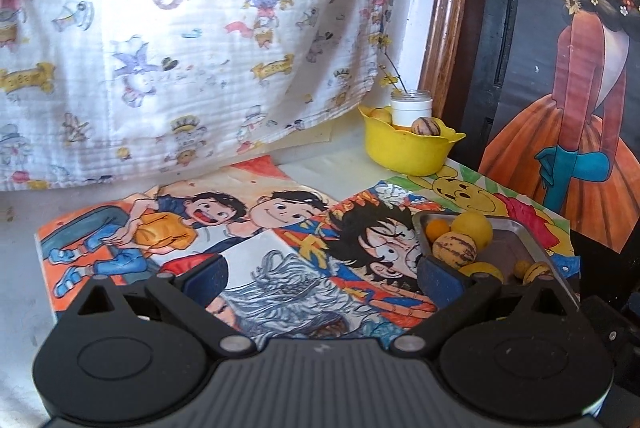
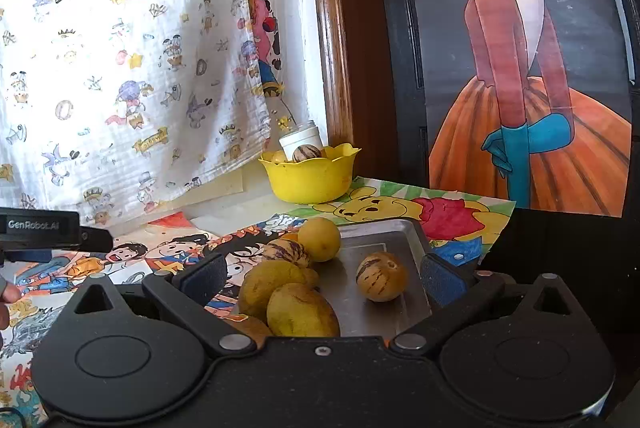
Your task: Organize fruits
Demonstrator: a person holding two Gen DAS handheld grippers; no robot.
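The sorting looks only begun: the yellow bowl (image 2: 310, 175) at the back of the desk (image 1: 20, 268) holds a striped fruit (image 2: 306, 152) and at least one yellow one beside a white jar (image 2: 302, 139), while several fruits still lie on the metal tray (image 2: 380, 232). The right gripper (image 2: 320, 278) hangs over the tray, jaws apart and empty, a striped fruit (image 2: 380, 276) between them. The left gripper (image 1: 322, 274) is also open over the drawings (image 1: 248, 228), holding nothing.
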